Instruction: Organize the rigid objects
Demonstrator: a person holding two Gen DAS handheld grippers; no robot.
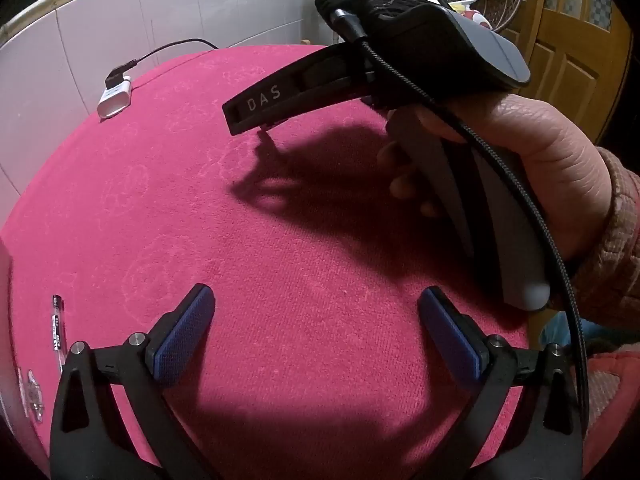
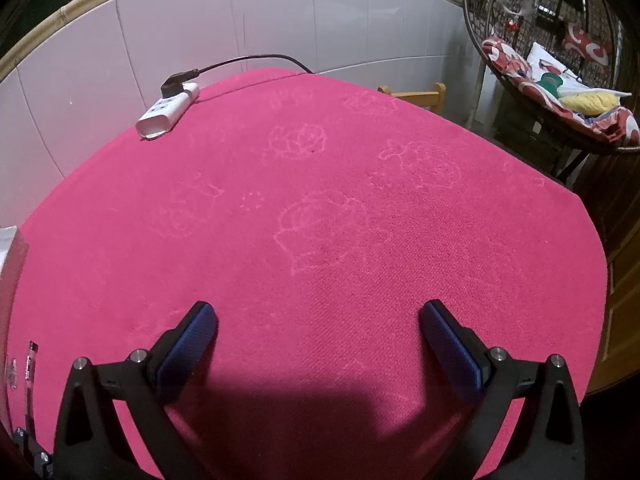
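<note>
A clear pen [image 1: 57, 330] with a black cap lies on the pink cloth [image 1: 280, 240] at the lower left, left of my left gripper [image 1: 316, 300], which is open and empty just above the cloth. The pen also shows at the far left edge of the right wrist view [image 2: 30, 364]. My right gripper [image 2: 318, 316] is open and empty over the cloth [image 2: 320, 220]. In the left wrist view the right gripper's body [image 1: 400, 60], held by a hand, hangs over the table's far right; its fingertips are hidden.
A white power strip [image 1: 115, 97] with a black plug and cable lies at the table's far left edge, by the tiled wall; it also shows in the right wrist view [image 2: 168, 110]. A box edge [image 2: 10, 256] sits at the left. A wicker chair [image 2: 560, 80] stands beyond the right side.
</note>
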